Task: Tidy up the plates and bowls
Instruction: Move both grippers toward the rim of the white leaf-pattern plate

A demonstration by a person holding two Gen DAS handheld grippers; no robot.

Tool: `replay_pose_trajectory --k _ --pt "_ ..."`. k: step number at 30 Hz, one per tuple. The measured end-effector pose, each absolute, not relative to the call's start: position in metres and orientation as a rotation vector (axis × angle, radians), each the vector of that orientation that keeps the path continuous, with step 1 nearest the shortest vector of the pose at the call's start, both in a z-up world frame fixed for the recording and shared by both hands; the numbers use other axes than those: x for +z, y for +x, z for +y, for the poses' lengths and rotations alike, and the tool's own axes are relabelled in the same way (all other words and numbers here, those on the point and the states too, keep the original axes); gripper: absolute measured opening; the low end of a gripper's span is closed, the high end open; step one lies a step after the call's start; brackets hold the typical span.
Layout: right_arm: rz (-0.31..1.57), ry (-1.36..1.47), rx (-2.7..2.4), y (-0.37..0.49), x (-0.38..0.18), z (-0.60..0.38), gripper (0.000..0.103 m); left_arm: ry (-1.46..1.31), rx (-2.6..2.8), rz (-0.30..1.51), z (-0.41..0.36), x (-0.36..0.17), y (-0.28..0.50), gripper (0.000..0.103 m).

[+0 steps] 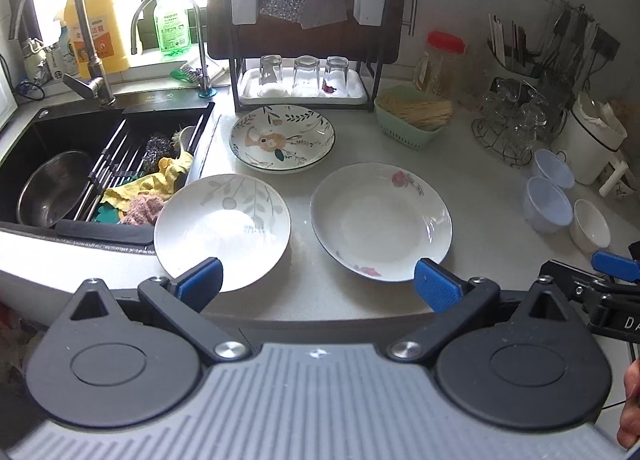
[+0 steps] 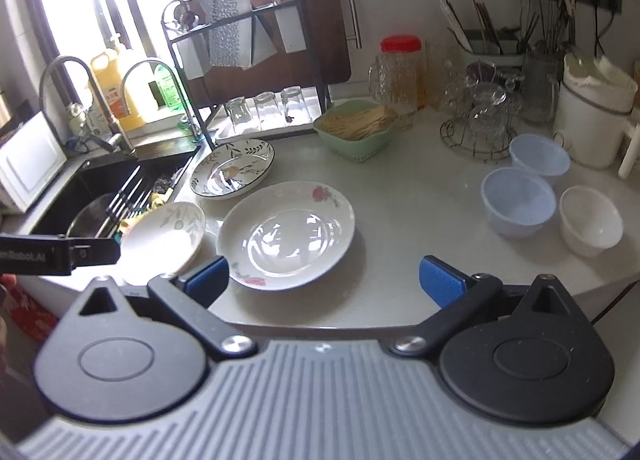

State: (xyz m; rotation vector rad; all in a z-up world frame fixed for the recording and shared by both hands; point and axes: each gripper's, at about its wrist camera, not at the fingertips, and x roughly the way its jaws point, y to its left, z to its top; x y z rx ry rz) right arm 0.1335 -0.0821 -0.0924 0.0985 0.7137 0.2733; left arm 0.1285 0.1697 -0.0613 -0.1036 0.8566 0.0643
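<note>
Three plates lie on the pale counter: a leaf-patterned white plate (image 1: 222, 231) (image 2: 164, 240) by the sink, a rose-patterned white plate (image 1: 381, 225) (image 2: 286, 235) beside it, and a rabbit-patterned dark-rimmed plate (image 1: 282, 137) (image 2: 233, 167) behind them. At the right stand two pale blue bowls (image 1: 548, 204) (image 2: 518, 202) (image 2: 539, 158) and a white bowl (image 1: 591, 225) (image 2: 590, 220). My left gripper (image 1: 318, 284) hovers open at the counter's front edge, before the two near plates, empty. My right gripper (image 2: 326, 280) is open too, in front of the rose plate, holding nothing.
A black sink (image 1: 44, 128) at the left holds a steel bowl, rack and cloths. A dish rack (image 1: 308, 72) with upturned glasses stands at the back. A green basket (image 1: 414, 120), a red-lidded jar (image 1: 440, 64), a glass stand (image 1: 512, 128) and a white pot (image 2: 592, 124) crowd the right.
</note>
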Motion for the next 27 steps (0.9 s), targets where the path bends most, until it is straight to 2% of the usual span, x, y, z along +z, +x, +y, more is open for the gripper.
replay_pose_trajectory --k 10,21,27 --pt "0.734 0.114 0.158 0.171 -0.099 -0.021 0.103 -0.121 0.001 0.877 0.260 -0.086 0.204 0.103" --pt "0.818 0.092 0.230 0.198 -0.116 0.073 0.103 -0.153 -0.061 0.922 0.332 -0.111 0.238 0.103" --pt "0.881 0.148 0.272 0.208 -0.131 0.110 0.092 -0.158 -0.037 0.949 0.375 -0.127 0.252 0.103"
